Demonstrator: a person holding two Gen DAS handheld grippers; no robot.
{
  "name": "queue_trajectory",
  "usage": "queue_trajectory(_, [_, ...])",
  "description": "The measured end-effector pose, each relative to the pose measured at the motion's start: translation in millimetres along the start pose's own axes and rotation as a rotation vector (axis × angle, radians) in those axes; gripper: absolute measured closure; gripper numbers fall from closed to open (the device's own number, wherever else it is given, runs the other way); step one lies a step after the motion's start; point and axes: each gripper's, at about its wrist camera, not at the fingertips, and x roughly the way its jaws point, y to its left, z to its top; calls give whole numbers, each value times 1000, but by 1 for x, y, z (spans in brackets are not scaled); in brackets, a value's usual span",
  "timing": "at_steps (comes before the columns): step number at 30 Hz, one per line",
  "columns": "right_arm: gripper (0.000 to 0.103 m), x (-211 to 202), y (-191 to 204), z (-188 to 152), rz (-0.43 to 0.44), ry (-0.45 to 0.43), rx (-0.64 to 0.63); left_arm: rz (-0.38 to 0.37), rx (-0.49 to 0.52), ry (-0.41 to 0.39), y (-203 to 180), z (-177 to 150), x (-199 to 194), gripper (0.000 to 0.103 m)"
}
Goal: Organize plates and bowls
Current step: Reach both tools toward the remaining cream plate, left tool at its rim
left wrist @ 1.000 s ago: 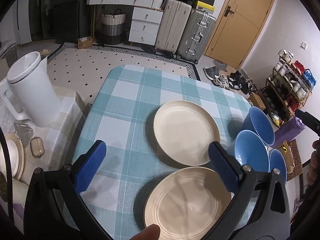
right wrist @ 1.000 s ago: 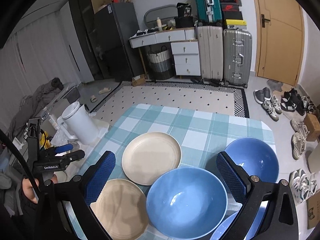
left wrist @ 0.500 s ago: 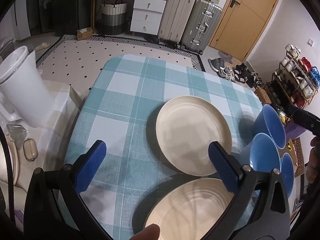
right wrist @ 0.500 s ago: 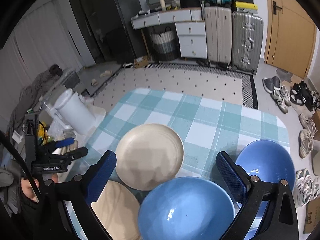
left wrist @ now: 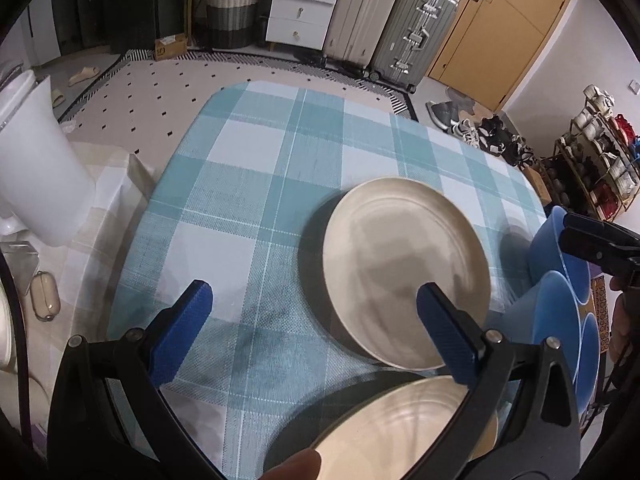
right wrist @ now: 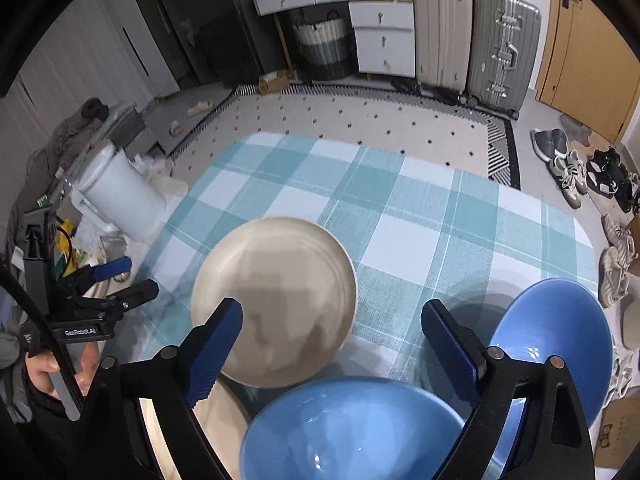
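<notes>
Two cream plates lie on the checked table: the far plate and a near plate at the front edge. Blue bowls stand to the right: one under my right gripper, one further right; they show at the right edge of the left wrist view. My left gripper is open and empty, above the table left of the far plate. My right gripper is open and empty, over the far plate and near bowl.
The table has a teal checked cloth. A white bin stands left of it on a low surface. Suitcases, drawers and a basket line the far wall. Shoes and a shoe rack are at the right.
Both grippers have moved forward and down toward the table. The plates and bowls look larger and lower in view. Nothing was taken hold of.
</notes>
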Motion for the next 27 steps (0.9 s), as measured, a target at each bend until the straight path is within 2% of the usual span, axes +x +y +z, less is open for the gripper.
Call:
queue_trajectory(3, [20,21,-2,3,2,39,2,0,-6,22,2,1,15,1])
queue_trajectory(4, [20,25,-3,3,2,51,-1,0,-7,26,3,1,18,1])
queue_trajectory(8, [20,46,-8,4,-3,92,1,-1,-24,59,7,1,38,13])
queue_trajectory(17, [21,81,-8,4,17,183,-2,-32,-31,112,10,-3,68,21])
queue_trajectory(24, [35,98,-5,1,15,232,-2,-41,-12,138,1,-9,78,30])
queue_trajectory(27, [39,103,-3,0,8,247,-9,-45,-7,146,-2,-11,82,33])
